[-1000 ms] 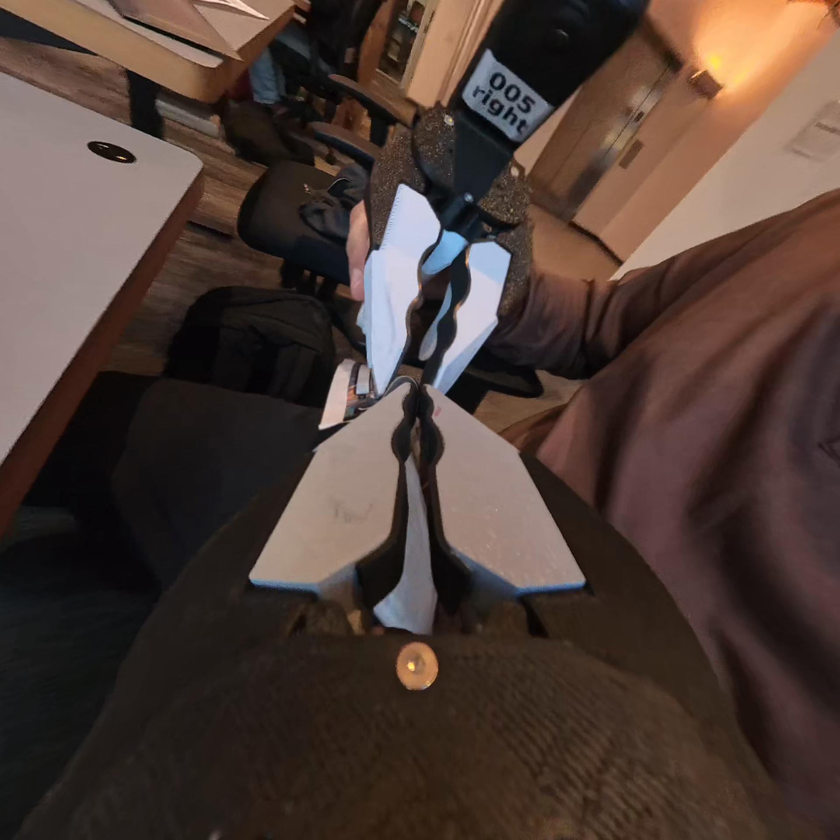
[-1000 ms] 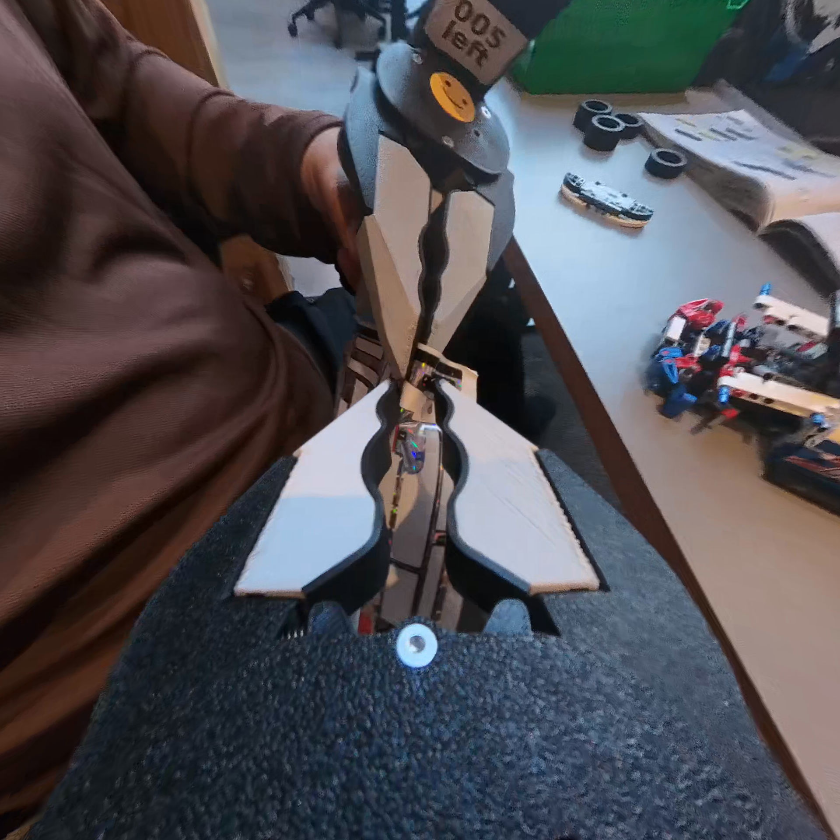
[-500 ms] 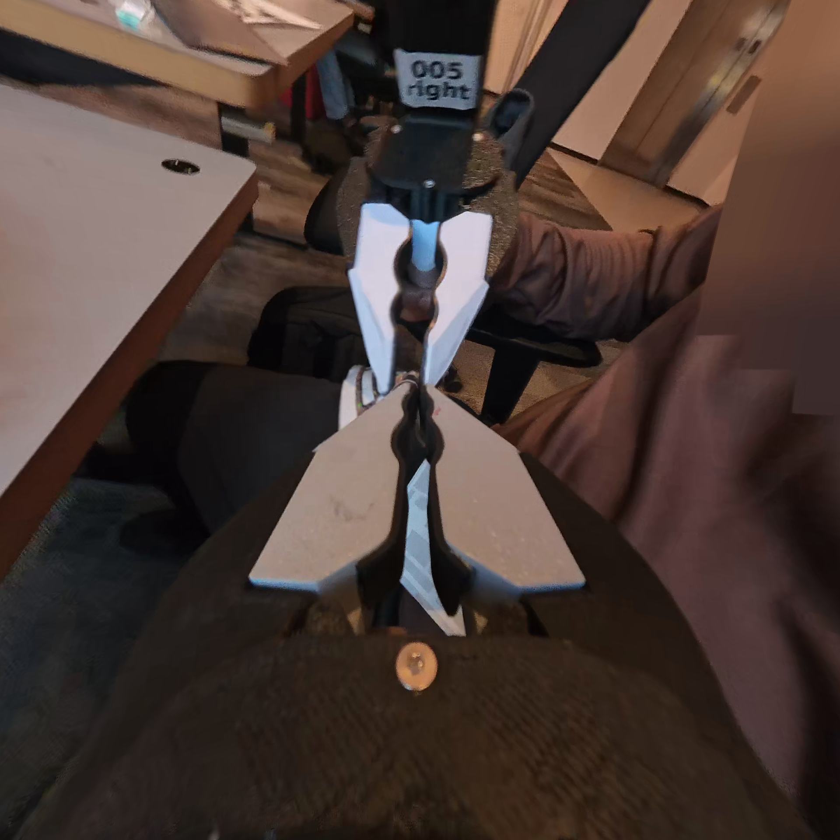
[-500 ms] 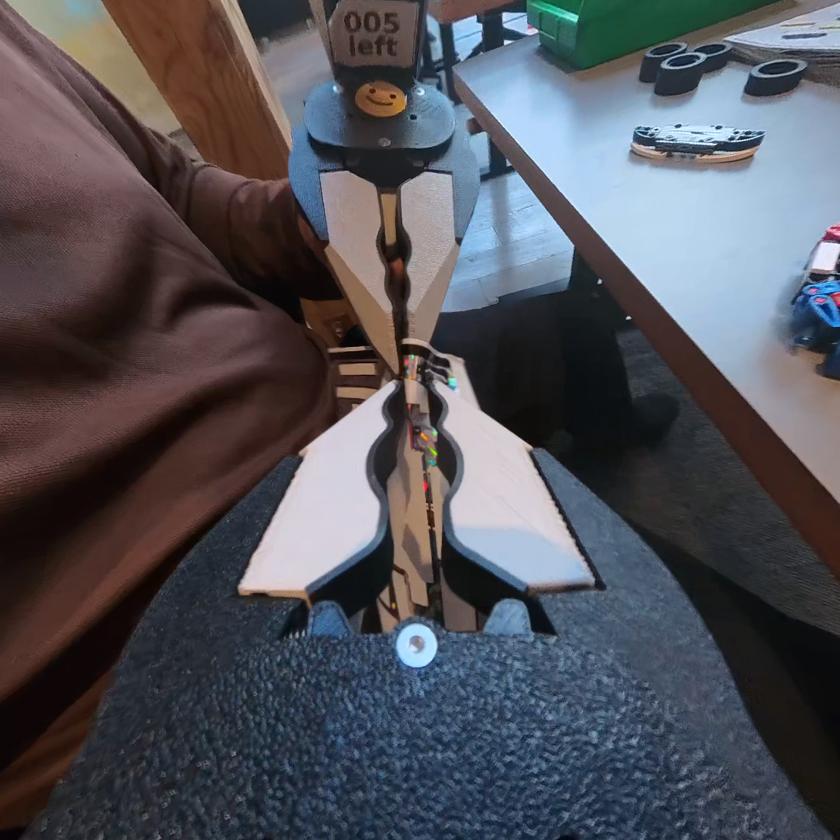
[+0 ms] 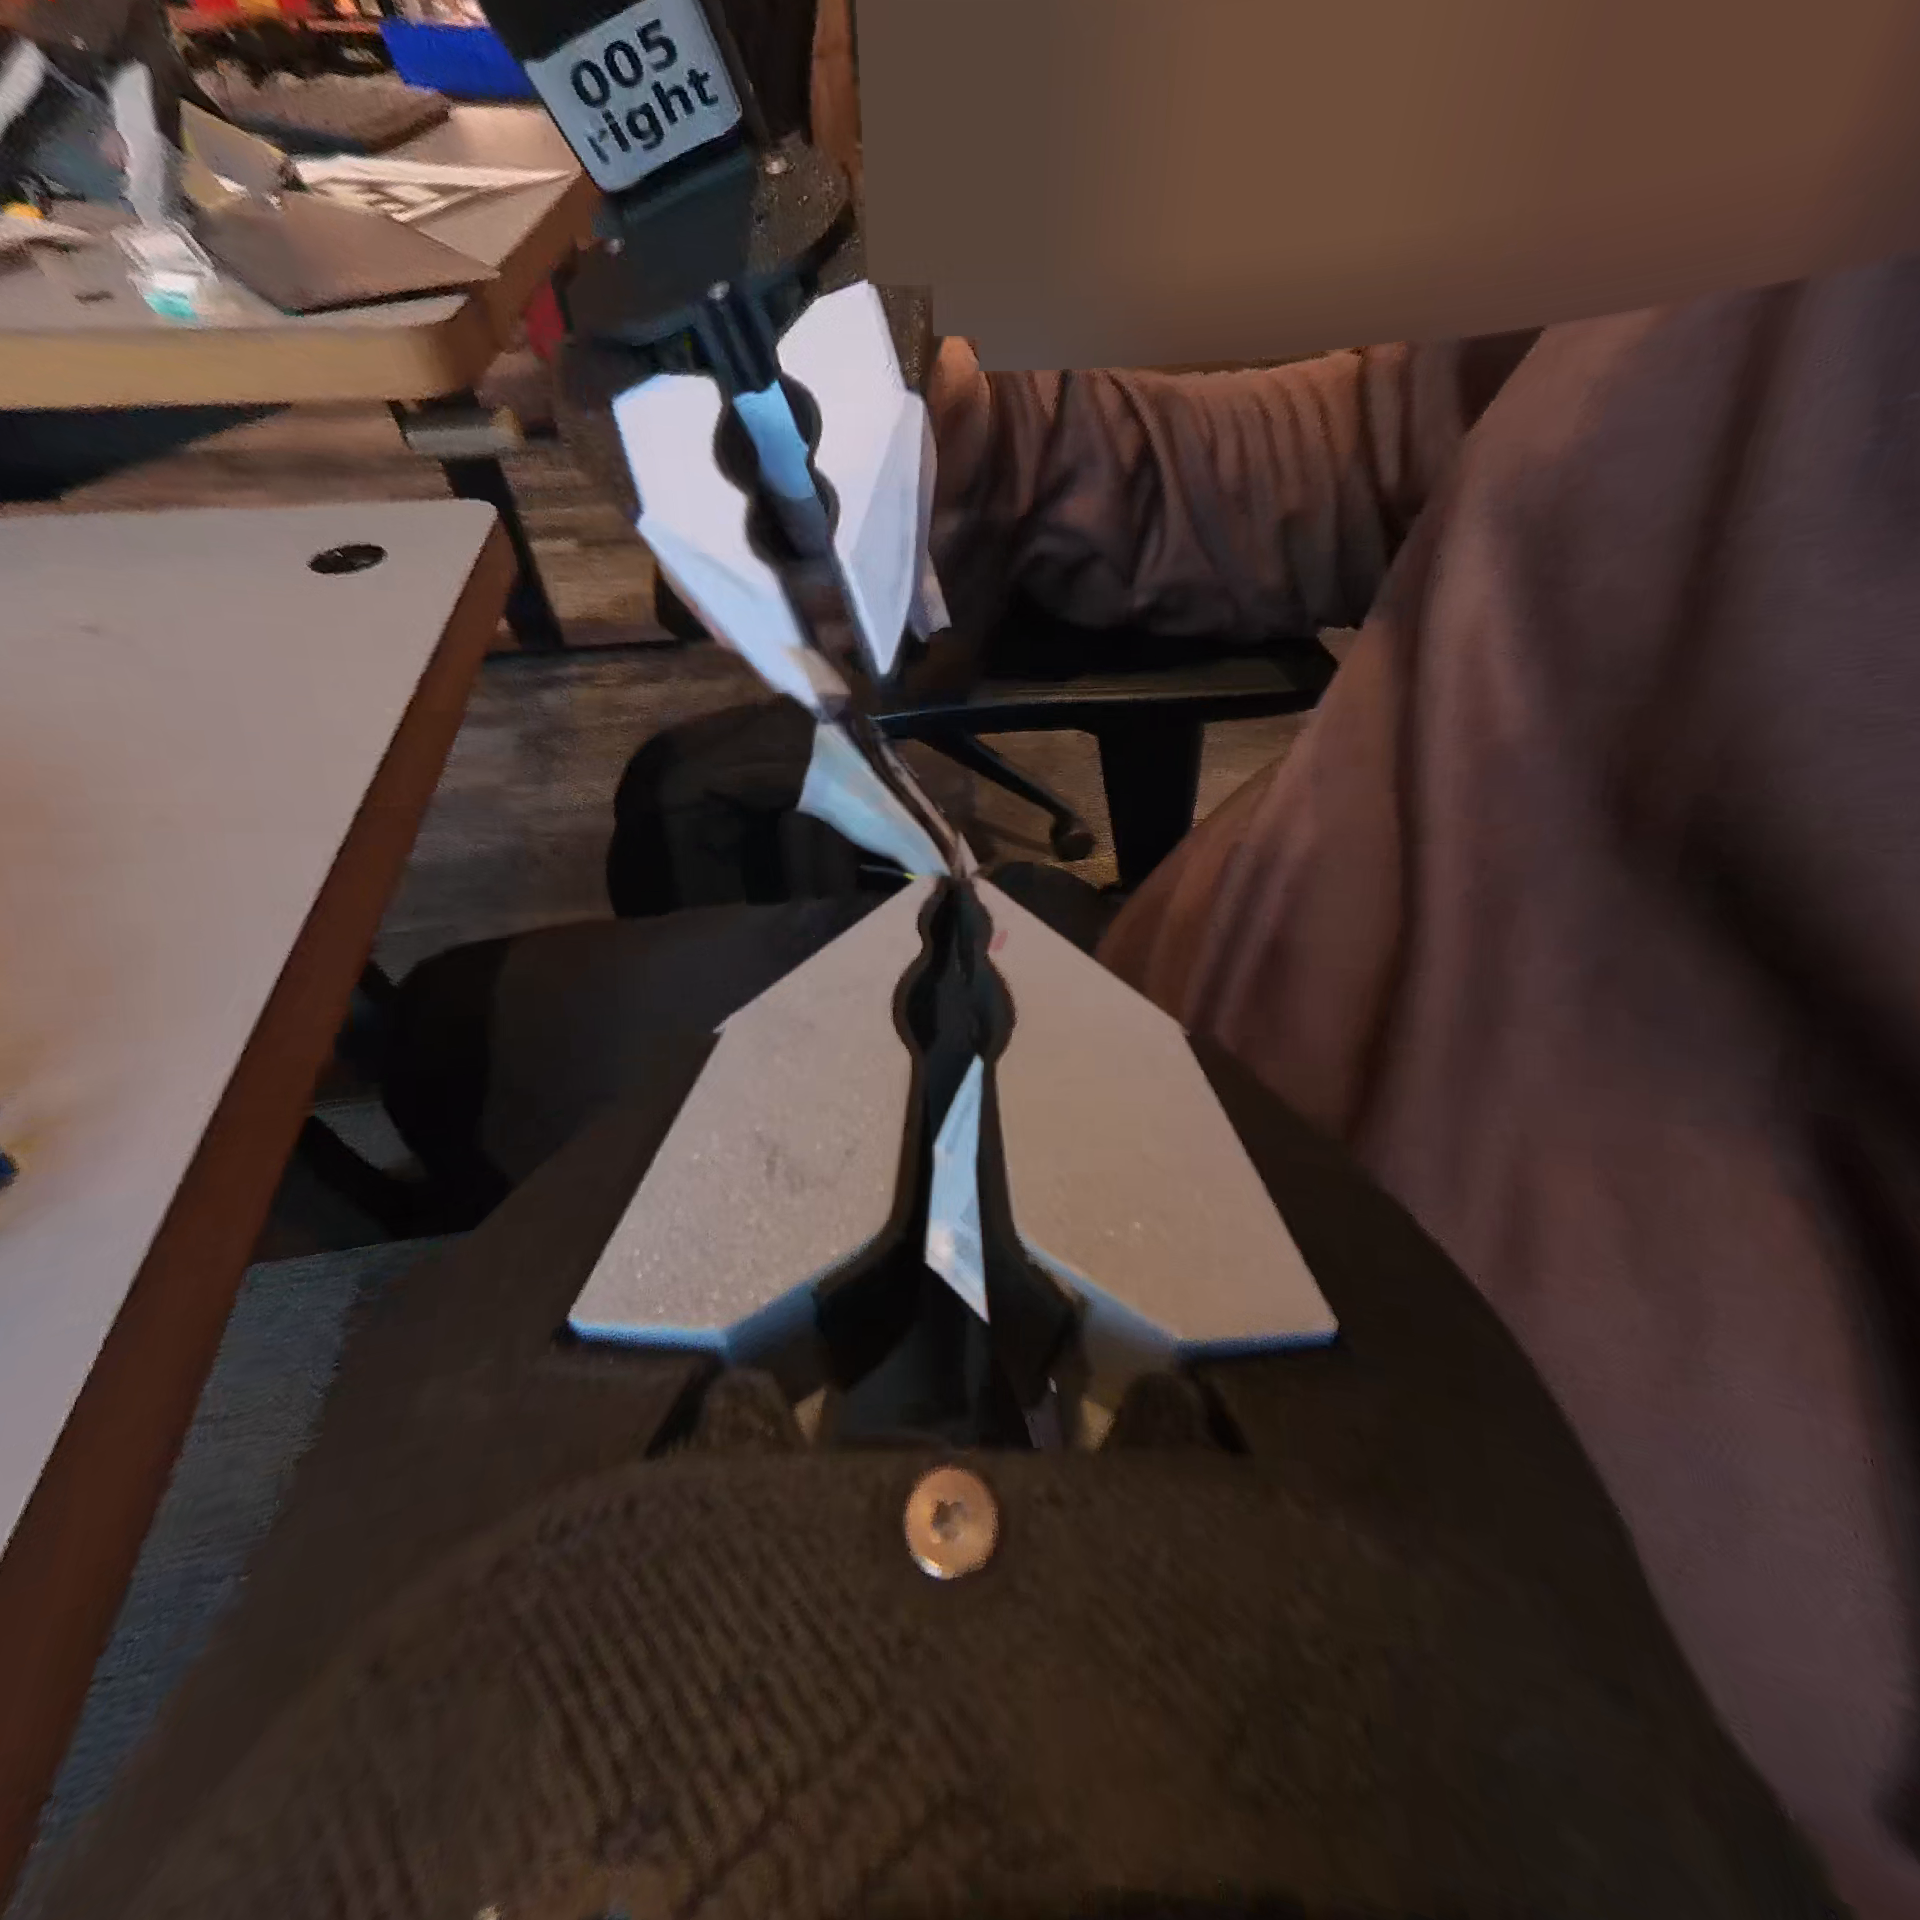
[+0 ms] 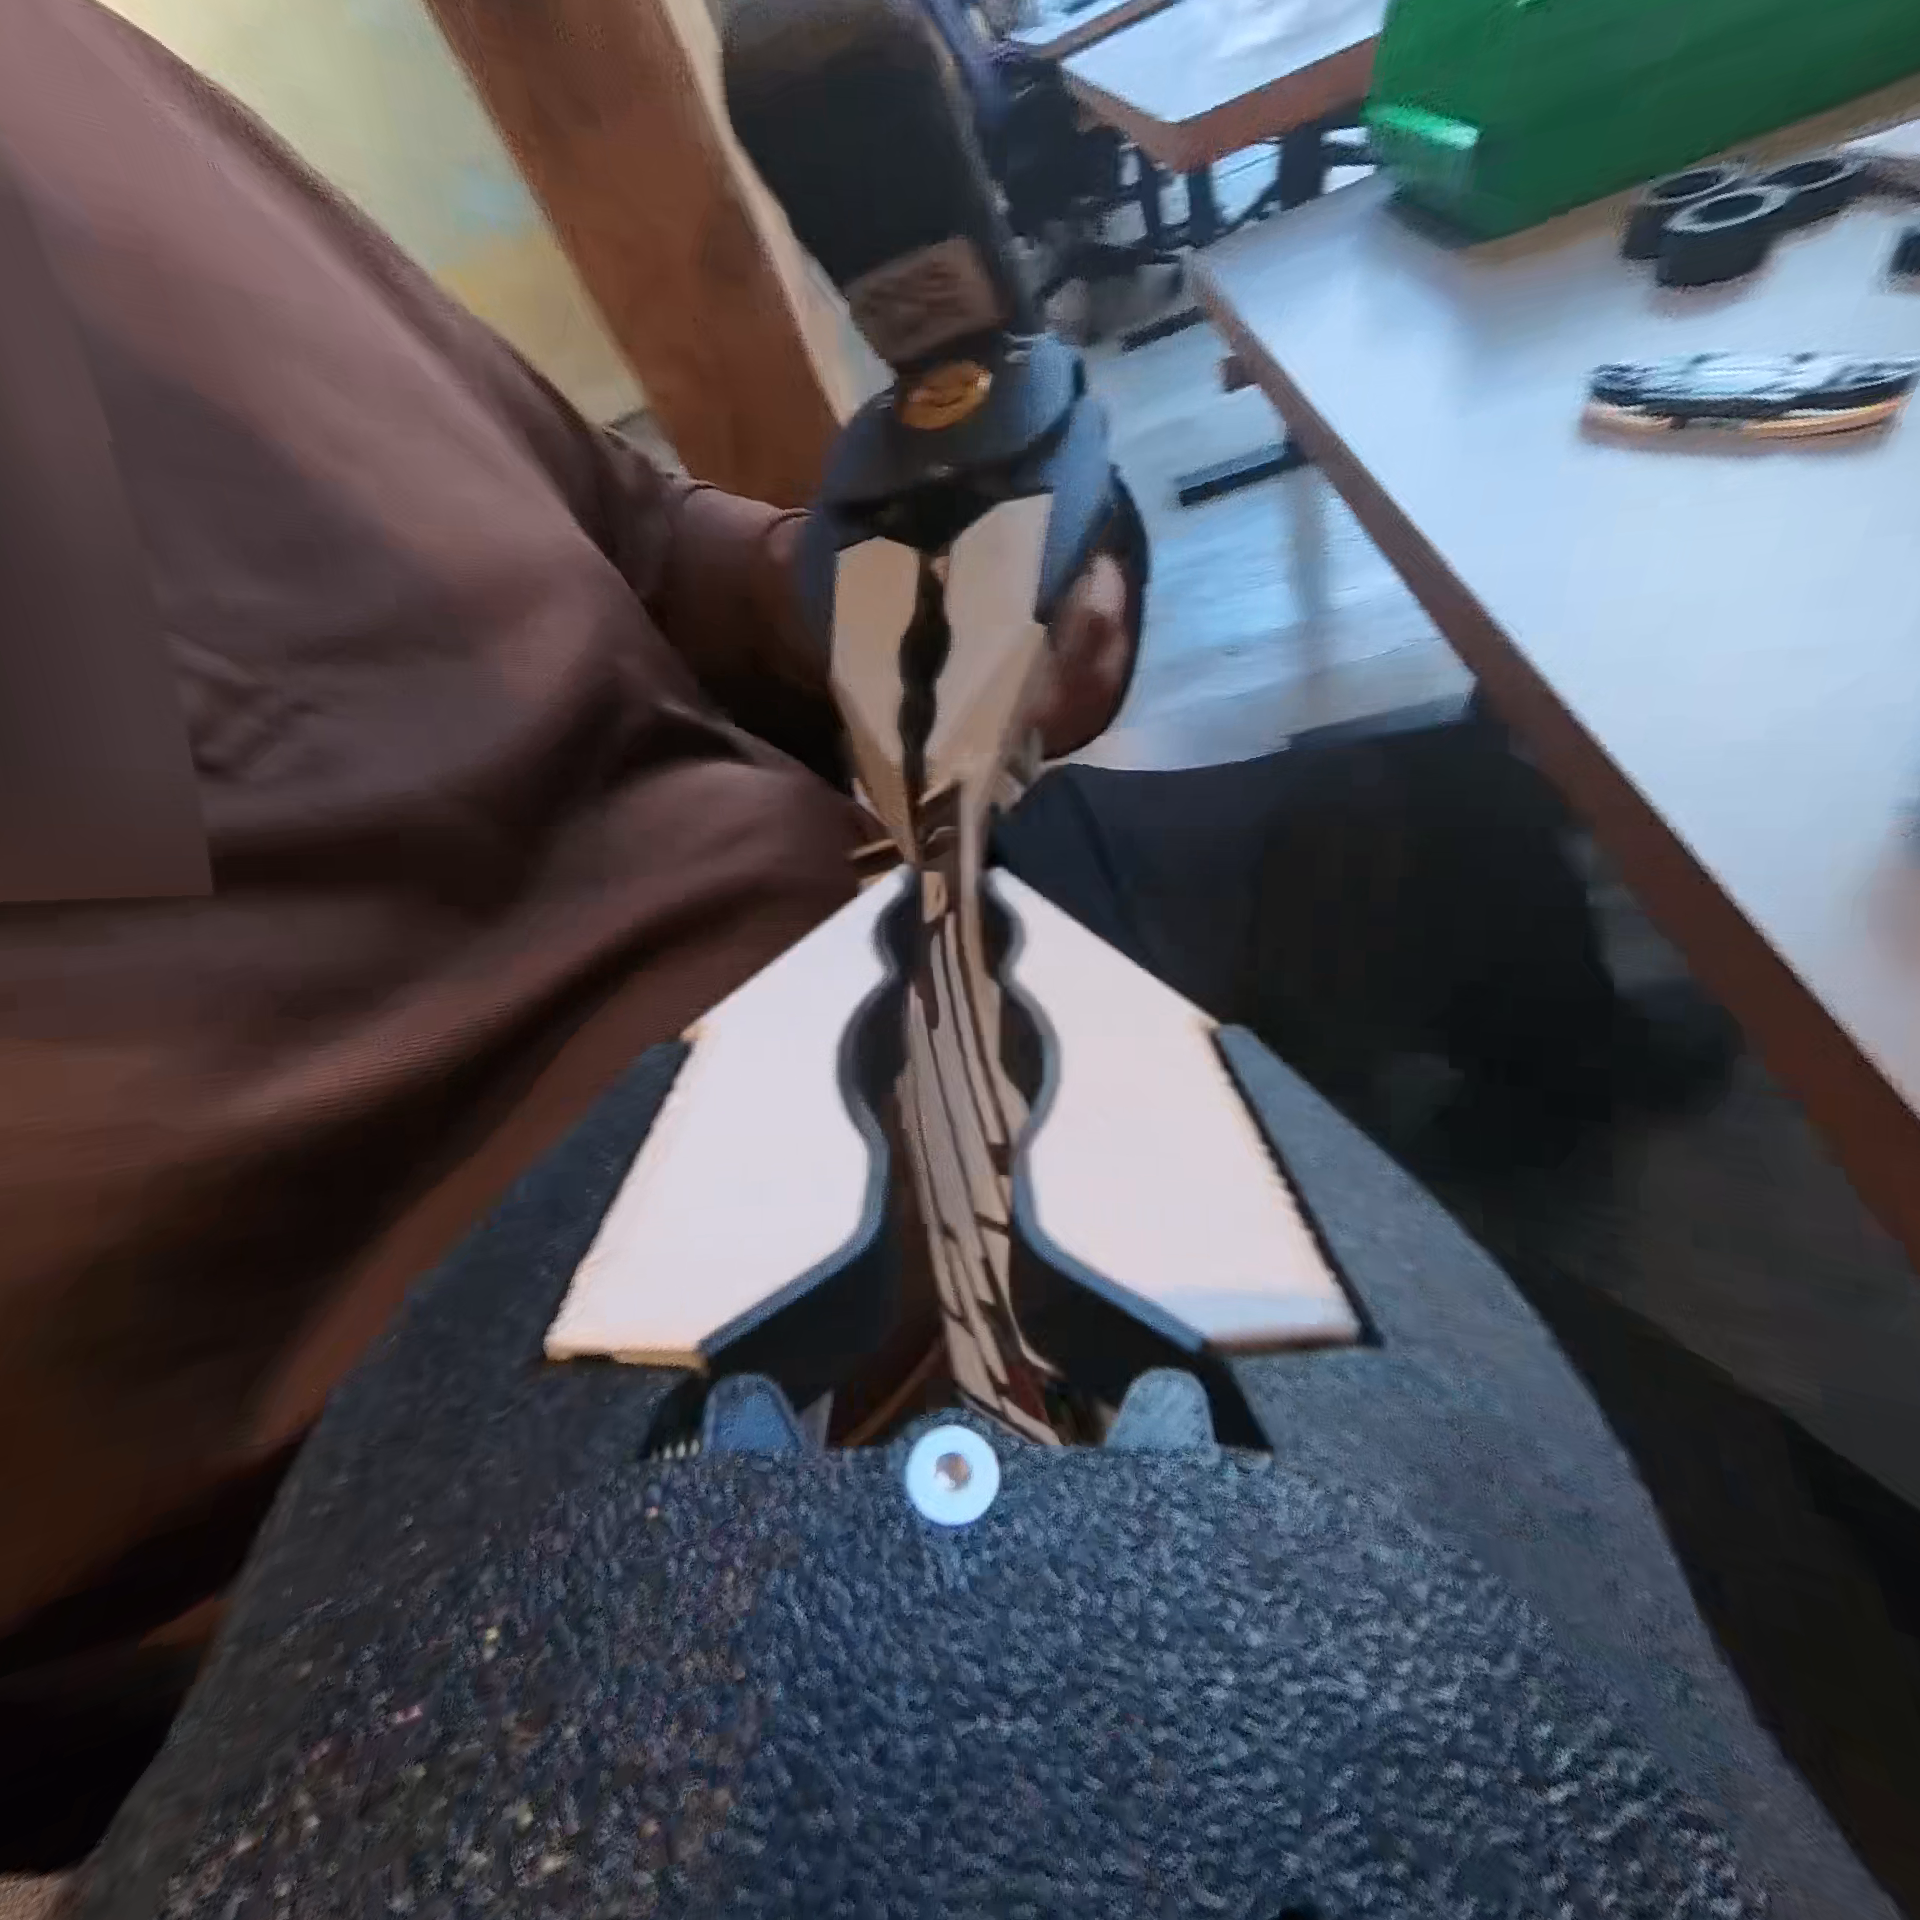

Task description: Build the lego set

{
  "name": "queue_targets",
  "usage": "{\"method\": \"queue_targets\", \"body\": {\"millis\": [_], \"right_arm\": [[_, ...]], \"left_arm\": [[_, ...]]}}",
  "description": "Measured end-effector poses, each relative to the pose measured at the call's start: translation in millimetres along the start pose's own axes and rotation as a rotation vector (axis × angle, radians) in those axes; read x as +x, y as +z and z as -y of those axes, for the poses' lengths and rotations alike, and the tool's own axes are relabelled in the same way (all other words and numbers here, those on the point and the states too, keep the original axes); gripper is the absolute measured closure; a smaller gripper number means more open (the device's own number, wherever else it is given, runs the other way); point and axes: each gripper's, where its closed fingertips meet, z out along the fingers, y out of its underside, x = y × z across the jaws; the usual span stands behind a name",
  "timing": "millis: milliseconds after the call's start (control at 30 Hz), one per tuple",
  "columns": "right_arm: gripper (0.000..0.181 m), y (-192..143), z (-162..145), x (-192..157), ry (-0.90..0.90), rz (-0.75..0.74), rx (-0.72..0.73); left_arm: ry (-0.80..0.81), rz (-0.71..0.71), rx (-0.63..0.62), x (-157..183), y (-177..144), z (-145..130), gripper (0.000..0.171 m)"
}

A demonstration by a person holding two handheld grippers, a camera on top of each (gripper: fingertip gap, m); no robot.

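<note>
Both grippers meet tip to tip off the table (image 6: pixel 1621 540) edge, over the person's lap; the left gripper (image 5: pixel 951 883) and right gripper (image 6: pixel 940 873) are each clamped on one thin striped sheet (image 5: pixel 868 805), probably the set's stickers; the step looks like peeling one; next needs a steady, slow pull apart.
</note>
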Motion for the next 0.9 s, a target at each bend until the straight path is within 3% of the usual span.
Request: {"method": "queue_targets", "body": {"millis": [33, 133, 267, 333, 367, 500, 733, 900], "right_arm": [[0.181, 1.0, -0.4, 2.5, 0.023, -0.005, -0.004], [0.181, 0.5, 0.6, 9.8, 0.121, -0.012, 0.025], [0.181, 0.6, 1.1, 16.0, 0.222, -0.041, 0.08], [0.181, 3.7, 4.6, 10.6, 0.255, -0.005, 0.112], [0.181, 4.8, 5.6, 8.1, 0.262, 0.008, 0.12], [0.173, -2.7, 11.0, 8.6, 0.268, 0.007, 0.132], [0.181, -1.4, 20.9, 8.1, 0.249, 0.015, 0.138], [0.181, -0.8, 31.5, -3.4, 0.371, 0.166, 0.232]], "left_arm": [[-0.015, 0.0, -0.002, -3.0, -0.9, 0.6, 0.171], [-0.084, 0.024, -0.049, -15.5, -3.7, -3.2, 0.171], [-0.325, -0.027, -0.035, -24.1, -5.4, 9.3, 0.146], [-0.384, -0.055, -0.021, -26.5, -1.9, 16.0, 0.16], [-0.393, -0.063, -0.039, -27.5, 0.2, 14.9, 0.171], [-0.395, -0.104, -0.047, -26.8, 1.0, 17.5, 0.171], [-0.412, -0.166, -0.028, -23.2, -0.6, 29.9, 0.171], [-0.326, -0.095, 0.046, -28.5, -4.0, 39.5, 0.171]]}}
